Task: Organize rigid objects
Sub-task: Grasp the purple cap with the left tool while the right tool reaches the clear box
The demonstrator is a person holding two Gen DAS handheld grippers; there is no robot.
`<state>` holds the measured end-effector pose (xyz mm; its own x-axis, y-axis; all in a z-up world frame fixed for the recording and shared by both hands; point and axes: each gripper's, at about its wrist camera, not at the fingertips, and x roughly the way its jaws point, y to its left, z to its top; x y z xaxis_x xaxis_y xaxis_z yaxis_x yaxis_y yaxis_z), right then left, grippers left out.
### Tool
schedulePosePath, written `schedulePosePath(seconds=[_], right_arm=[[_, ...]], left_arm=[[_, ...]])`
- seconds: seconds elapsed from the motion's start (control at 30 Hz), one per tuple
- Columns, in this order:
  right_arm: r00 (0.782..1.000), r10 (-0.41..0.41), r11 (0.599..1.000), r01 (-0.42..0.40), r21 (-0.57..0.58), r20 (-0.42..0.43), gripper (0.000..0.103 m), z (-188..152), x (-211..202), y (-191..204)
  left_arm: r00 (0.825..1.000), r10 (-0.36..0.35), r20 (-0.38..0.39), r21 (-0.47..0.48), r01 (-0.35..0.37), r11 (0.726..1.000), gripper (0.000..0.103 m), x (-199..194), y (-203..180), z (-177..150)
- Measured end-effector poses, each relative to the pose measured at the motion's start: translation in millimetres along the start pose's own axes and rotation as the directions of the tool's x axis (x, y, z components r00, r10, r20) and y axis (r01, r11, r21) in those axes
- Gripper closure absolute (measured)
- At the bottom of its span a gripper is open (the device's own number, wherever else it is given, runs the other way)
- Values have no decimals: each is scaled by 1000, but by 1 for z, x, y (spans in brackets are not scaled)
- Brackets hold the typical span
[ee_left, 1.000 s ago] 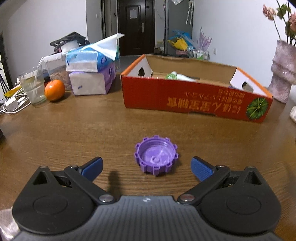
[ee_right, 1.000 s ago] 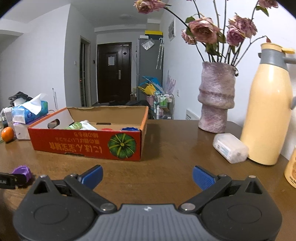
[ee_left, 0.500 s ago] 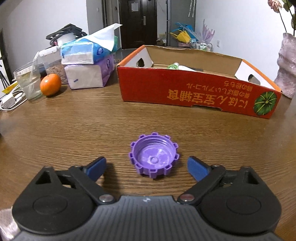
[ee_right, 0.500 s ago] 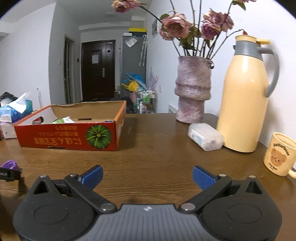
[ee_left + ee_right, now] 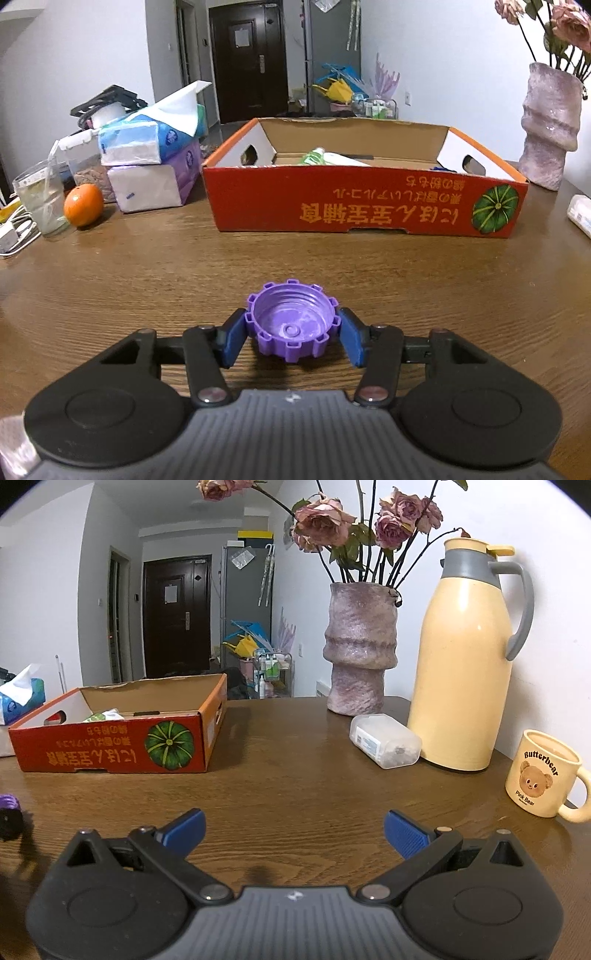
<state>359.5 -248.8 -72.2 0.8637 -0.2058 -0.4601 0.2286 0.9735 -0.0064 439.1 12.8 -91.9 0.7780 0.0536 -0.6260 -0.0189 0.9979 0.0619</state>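
Two blue fingers (image 5: 233,341) of the left gripper (image 5: 291,341) have just been closing and now clamp the purple cap (image 5: 291,325) on the bench (image 5: 147,266). Right gripper (image 5: 293,832) hovers with fingers apart, nothing between them.

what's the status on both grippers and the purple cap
Left gripper just closed onto ridged purple plastic cap, still on wooden table. Right gripper open, empty. Path to red cardboard box clear.
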Motion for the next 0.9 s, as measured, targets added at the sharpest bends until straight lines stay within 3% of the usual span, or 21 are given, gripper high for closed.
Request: schedulePosePath(seconds=[0.3, 0.53, 0.7, 0.9], right_arm=[[998, -55, 997, 54, 49, 14, 0, 7, 10, -21], [990, -114, 993, 111, 49, 77, 0, 13, 25, -41], [980, -115, 993, 107, 57, 164, 0, 19, 33, -58], [974, -127, 992, 119, 51, 188, 0, 29, 53, -75]], left_arm=[[999, -14, 48, -35, 16, 999, 49, -17, 11, 4], [997, -22, 76, -30, 24, 999, 49, -26, 10, 5], [996, -27, 89, -21, 29, 999, 49, -30, 9, 4], [995, -25, 102, -14, 27, 1000, 49, -32, 8, 4]])
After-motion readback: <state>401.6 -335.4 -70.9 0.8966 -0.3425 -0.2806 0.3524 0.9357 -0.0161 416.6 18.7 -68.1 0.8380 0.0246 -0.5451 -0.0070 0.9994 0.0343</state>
